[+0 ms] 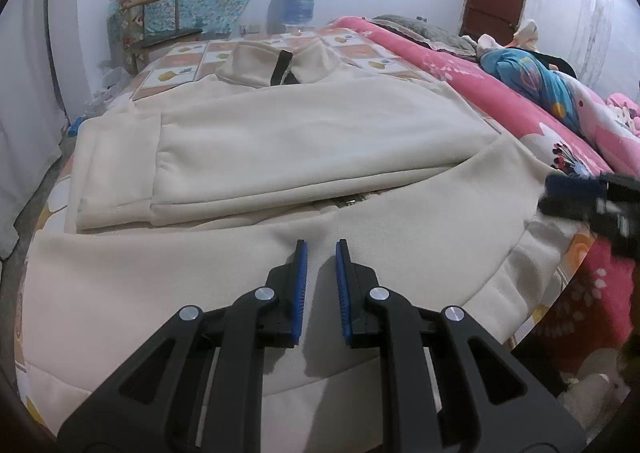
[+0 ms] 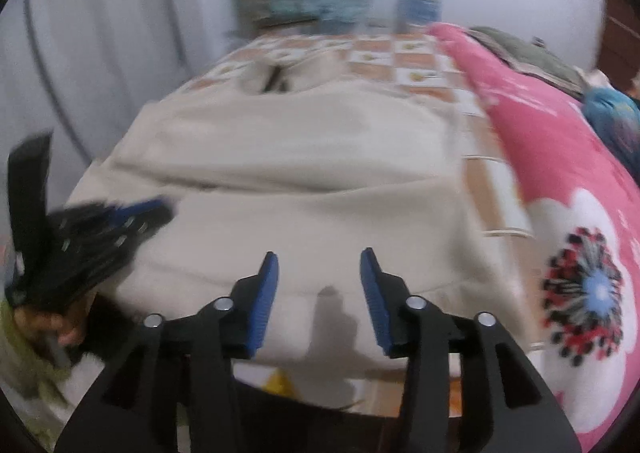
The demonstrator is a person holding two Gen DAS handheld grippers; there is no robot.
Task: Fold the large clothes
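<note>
On the bed (image 1: 360, 49), over its checkered sheet, lies the cream sweatshirt (image 1: 280, 141), sleeves folded across the body, collar at 12 o'clock. The left gripper (image 1: 321, 249) hovers over the near hem with fingers nearly closed, a narrow gap, grasping nothing. The right gripper (image 2: 319, 259) has its fingers released, only cloth below. A pink blanket (image 1: 460, 69) lies at 3 o'clock

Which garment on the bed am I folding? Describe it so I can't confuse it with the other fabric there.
Start from the bed with the checked orange-and-white sheet. Spread across its near half lies the cream sweatshirt, its sleeves folded across the body and a stand-up collar with a dark zip at the far end. It is plain, pale and unpatterned, unlike the pink flowered blanket bunched along its right side.
</note>
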